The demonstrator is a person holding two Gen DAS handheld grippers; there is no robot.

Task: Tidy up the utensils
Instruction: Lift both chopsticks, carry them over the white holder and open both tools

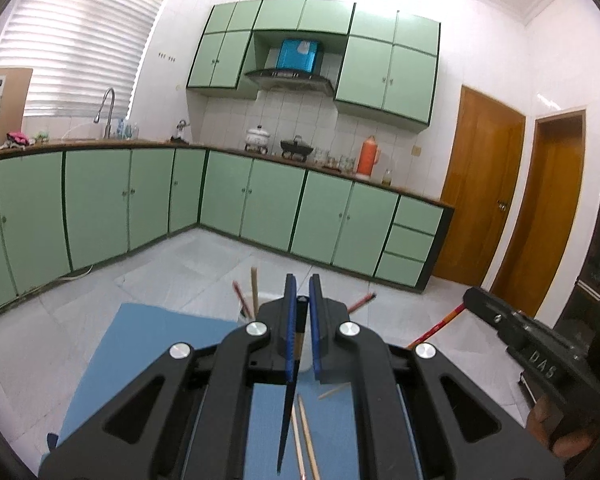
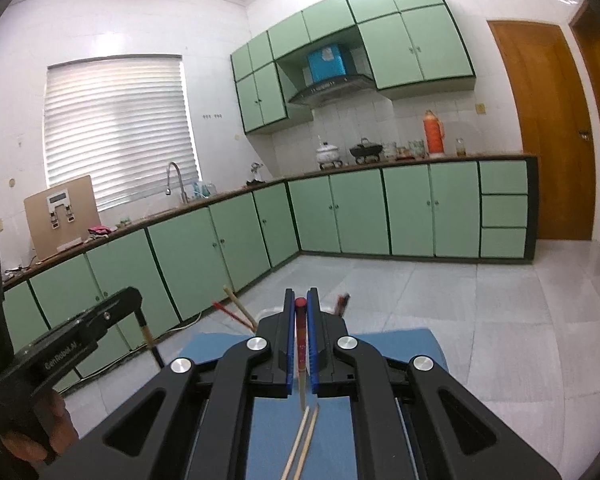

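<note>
Black chopstick (image 1: 288, 400) pinched in left hand-held gripper (image 1: 302, 292), red chopstick (image 2: 301, 344) in right hand-held gripper (image 2: 301, 300)

Upright chopsticks (image 1: 254, 290) crowding the holder (image 1: 269, 294) mouth

We saw that the left gripper (image 1: 302, 280) was built of matte black linkage arms with triangular cut-outs, joined by four round silver pivot caps, and its two narrow fingers (image 1: 290, 328) carried ribbed blue pads along their inner faces. The right gripper (image 2: 301, 296) had the same black frame, silver caps and blue-lined fingers (image 2: 312, 340). Seen from the side, each tool's black body bore a small screw and pale embossed lettering, too blurred for us to read with certainty. A hand (image 2: 40, 436) wrapped each black handle, and a dark sleeve edged the right-wrist view.
</note>
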